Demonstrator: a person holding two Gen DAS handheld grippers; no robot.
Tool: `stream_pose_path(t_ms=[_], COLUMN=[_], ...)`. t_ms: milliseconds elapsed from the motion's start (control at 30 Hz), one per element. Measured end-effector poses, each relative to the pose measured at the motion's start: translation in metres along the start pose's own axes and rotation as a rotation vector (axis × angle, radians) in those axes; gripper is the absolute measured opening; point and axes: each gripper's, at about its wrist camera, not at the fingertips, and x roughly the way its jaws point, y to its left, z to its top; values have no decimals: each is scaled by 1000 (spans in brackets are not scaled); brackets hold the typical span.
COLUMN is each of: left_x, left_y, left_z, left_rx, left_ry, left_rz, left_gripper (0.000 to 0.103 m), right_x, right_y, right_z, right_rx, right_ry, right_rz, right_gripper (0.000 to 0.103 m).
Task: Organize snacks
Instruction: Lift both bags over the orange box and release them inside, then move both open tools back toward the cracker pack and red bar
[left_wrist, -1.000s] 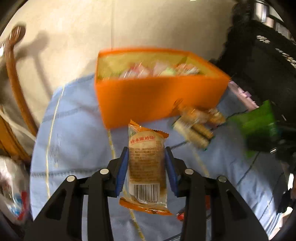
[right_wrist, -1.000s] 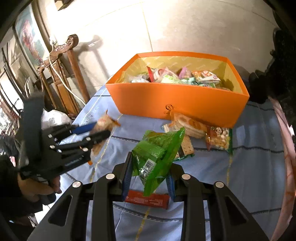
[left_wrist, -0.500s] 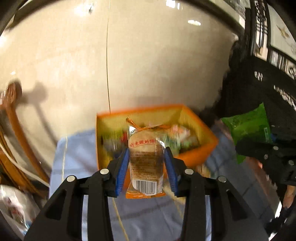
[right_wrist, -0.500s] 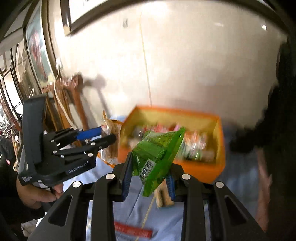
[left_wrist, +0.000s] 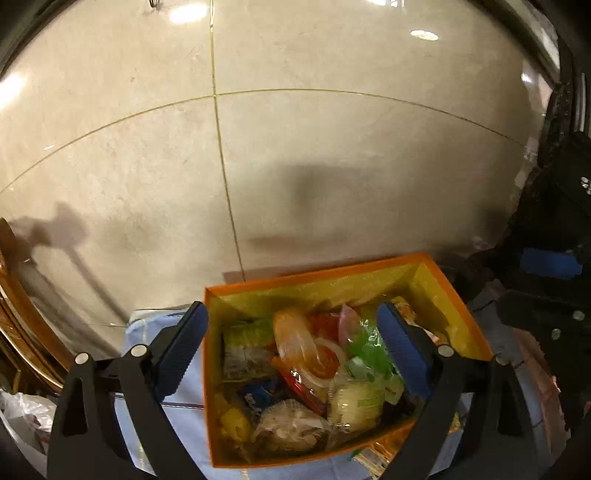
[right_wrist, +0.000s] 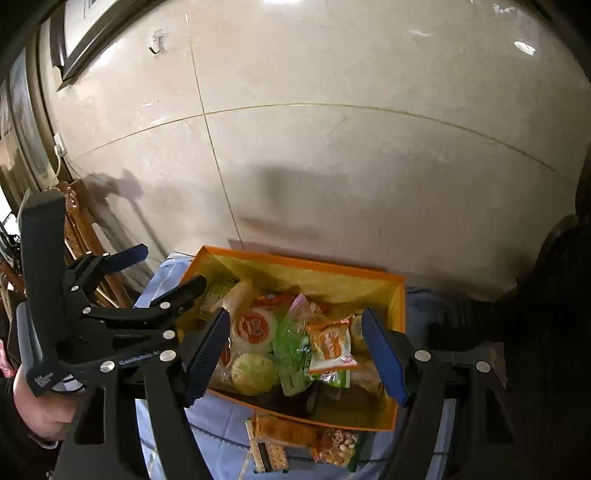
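Note:
An orange box (left_wrist: 373, 271) (right_wrist: 295, 263) holds several snack packets on the blue tablecloth (left_wrist: 184, 417). My left gripper (left_wrist: 291, 350) is open and empty above the box. An orange-wrapped cake packet (left_wrist: 295, 338) lies on top of the pile. My right gripper (right_wrist: 301, 350) is open and empty over the box too. A green packet (right_wrist: 291, 343) lies among the snacks under it. The left gripper also shows in the right wrist view (right_wrist: 159, 273), open at the box's left edge.
A few packets lie on the cloth in front of the box: a biscuit pack (right_wrist: 269, 443) and a peanut pack (right_wrist: 336, 446). A beige tiled wall (left_wrist: 295, 147) rises behind the table. A wooden chair (right_wrist: 81, 229) stands left. A dark chair (left_wrist: 557, 206) stands right.
Both grippers moved up over the box and opened. The orange cake packet and the green packet left the jaws and now lie in the box.

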Motion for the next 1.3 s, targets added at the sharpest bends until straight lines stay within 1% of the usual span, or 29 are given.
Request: stream_pose_path(t_ms=[67, 100, 200, 267, 300, 333, 367, 433, 467, 533, 600, 667, 700, 767, 900, 1067, 1167, 1300], left_x=[-7, -12, -31, -39, -39, -41, -44, -53, -58, -68, -71, -69, -66, -60, -53, -39, -36, -30], left_y=[0, 1, 0, -6, -11, -16, -20, -29, -34, -49, -63, -70, -73, -78, -77, -86, -89, -90], left_z=[-6, -13, -48, -90, -110, -140, -161, -207, -227, -264, -288, -296, -298, -293, -287, -289, -289, -288], left_rx=[14, 13, 25, 80, 111, 150, 173, 220, 258, 338, 400, 403, 398, 379, 344, 372, 346, 325], left_ry=[-6, -8, -1, 31, 57, 97, 122, 162, 169, 187, 196, 186, 173, 172, 154, 166, 160, 156], left_rz=[-1, -12, -64, -94, -111, -138, -162, -225, -239, -257, -255, -259, -249, -241, -228, -213, -213, -212], left_gripper=[92, 93, 97, 97, 97, 97, 97, 97, 97, 97, 97, 97, 97, 97, 97, 98, 98, 99], right_x=[0, 0, -1, 3, 8, 12, 17, 25, 32, 41, 56, 70, 77, 95, 115, 130, 142, 145], right_y=[-1, -3, -3, -2, -2, 1, 5, 15, 24, 38, 54, 68, 70, 72, 74, 76, 82, 87], right_z=[-10, -19, -58, -83, -104, -118, -139, -168, -185, -201, -211, -214, -214, -212, -209, -212, -214, -216], right_rx=[1, 8, 17, 37, 48, 56, 67, 65, 47, 13, -34, -82, -85, -90, -107, -118, -114, -110], right_ry=[11, 22, 52, 87, 119, 140, 173, 221, 252, 280, 294, 282, 284, 289, 306, 329, 342, 315], right_rz=[-5, 3, 5, 17, 21, 27, 39, 56, 51, 39, 40, 25, 22, 7, -3, -15, -16, -15], right_gripper=[74, 74, 75, 75, 75, 75, 75, 75, 75, 75, 75, 75, 75, 75, 75, 75, 76, 80])
